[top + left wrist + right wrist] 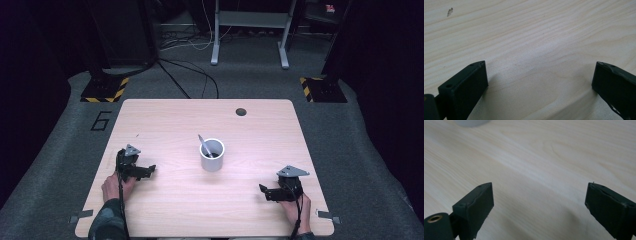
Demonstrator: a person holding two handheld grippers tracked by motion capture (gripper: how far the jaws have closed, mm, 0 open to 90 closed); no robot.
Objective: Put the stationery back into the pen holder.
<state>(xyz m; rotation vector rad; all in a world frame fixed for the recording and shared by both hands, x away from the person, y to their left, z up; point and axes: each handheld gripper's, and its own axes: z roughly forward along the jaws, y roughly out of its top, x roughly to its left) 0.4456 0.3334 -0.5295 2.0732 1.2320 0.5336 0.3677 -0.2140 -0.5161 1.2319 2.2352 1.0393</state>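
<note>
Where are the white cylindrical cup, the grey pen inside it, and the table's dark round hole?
white cylindrical cup (212,161), high view, outer wall.
grey pen (204,145), high view, shaft above rim.
dark round hole (241,111), high view, centre.

At the frame's centre, a white cylindrical cup (212,154) holding a slanted grey pen (204,145) stands on my pale wooden table (165,120). My left gripper (145,171) rests lower left, my right gripper (266,192) lower right, both well apart from it.
</note>
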